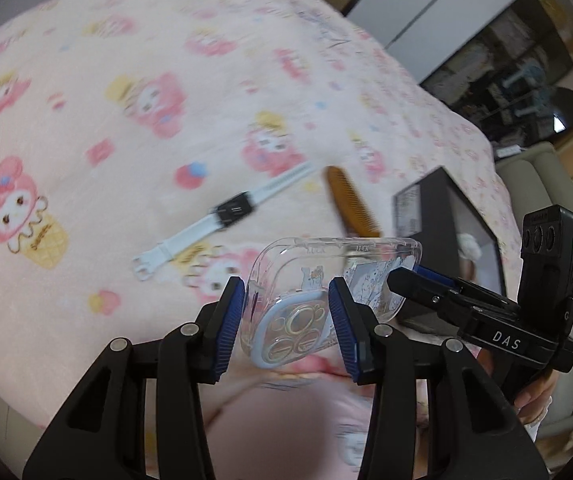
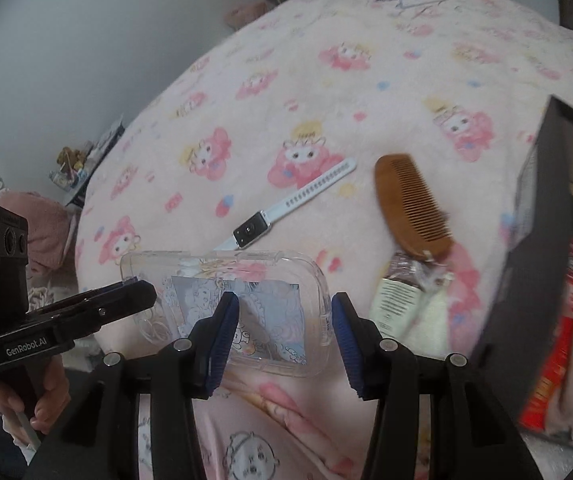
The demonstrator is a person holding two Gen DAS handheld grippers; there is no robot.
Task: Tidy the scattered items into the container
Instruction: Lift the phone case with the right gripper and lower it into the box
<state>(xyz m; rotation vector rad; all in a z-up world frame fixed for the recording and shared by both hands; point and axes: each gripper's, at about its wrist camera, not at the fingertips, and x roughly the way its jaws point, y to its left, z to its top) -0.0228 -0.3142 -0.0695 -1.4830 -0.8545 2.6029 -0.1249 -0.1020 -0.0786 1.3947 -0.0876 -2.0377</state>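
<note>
Both grippers flank the clear phone case [image 2: 230,312]: left gripper [image 1: 286,316] and right gripper [image 2: 282,326] jaws open, bracing its ends; black box [image 2: 542,264] waits at three o'clock.

Black plastic arms with silver rivets and ribbed blue pads [image 1: 232,320] are showing on both grippers, one lettered "DAS", the other "GenRobot.AI".
</note>
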